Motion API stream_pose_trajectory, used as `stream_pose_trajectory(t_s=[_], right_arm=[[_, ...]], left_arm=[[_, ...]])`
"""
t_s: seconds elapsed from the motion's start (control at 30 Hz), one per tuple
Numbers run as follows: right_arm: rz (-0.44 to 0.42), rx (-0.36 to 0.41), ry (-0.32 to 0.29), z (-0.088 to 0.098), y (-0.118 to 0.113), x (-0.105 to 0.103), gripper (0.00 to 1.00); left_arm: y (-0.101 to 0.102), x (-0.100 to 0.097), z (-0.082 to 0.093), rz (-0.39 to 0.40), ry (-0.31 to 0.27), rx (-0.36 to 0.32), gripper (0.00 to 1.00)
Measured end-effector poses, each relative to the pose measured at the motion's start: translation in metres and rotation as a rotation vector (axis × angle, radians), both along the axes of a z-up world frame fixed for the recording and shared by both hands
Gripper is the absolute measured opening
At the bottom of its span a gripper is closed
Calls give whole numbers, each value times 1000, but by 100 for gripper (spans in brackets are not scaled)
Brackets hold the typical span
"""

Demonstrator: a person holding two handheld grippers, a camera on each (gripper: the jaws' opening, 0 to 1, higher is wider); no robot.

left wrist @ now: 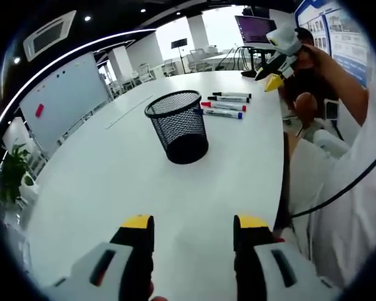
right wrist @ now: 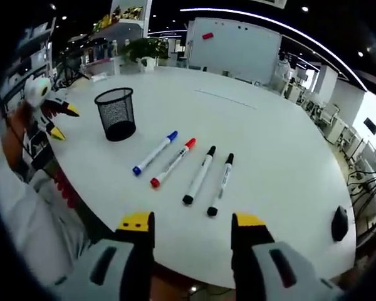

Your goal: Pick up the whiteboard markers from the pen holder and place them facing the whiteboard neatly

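- Table (right wrist: pixel 282 163): white, round-edged; carries all items below.
- Pen holder (right wrist: pixel 116 113): black mesh cup, upright, standing apart from the markers, on their blue-marker side.
- Blue marker (right wrist: pixel 155 153), red marker (right wrist: pixel 173 163), first black marker (right wrist: pixel 199 175), second black marker (right wrist: pixel 221 184): lying flat in a row, side by side, not touching, long axes roughly parallel. Each points along the table toward the whiteboard (right wrist: pixel 235 41) on the far wall.
- Same row in the left gripper view (left wrist: pixel 225 104), beyond the holder.
- Right gripper (right wrist: pixel 191 221): jaws spread wide, nothing between them, held above the near table edge.
- Left gripper (left wrist: pixel 191 222): jaws wide apart, empty, over bare tabletop.
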State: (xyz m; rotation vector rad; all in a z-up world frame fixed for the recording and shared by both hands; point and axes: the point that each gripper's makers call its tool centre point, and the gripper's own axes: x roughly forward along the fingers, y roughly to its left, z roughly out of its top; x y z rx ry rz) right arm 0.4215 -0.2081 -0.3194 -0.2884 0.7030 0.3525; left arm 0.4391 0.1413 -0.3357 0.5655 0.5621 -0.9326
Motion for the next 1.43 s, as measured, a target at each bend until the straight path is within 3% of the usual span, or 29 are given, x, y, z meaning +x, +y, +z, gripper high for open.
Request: stream_pose_trajectory(t_s=[1.43], right_arm=[[25,-20,2,-3,2,1,61]], left_arm=[[-4,-1,-3,-19,6,10,52]])
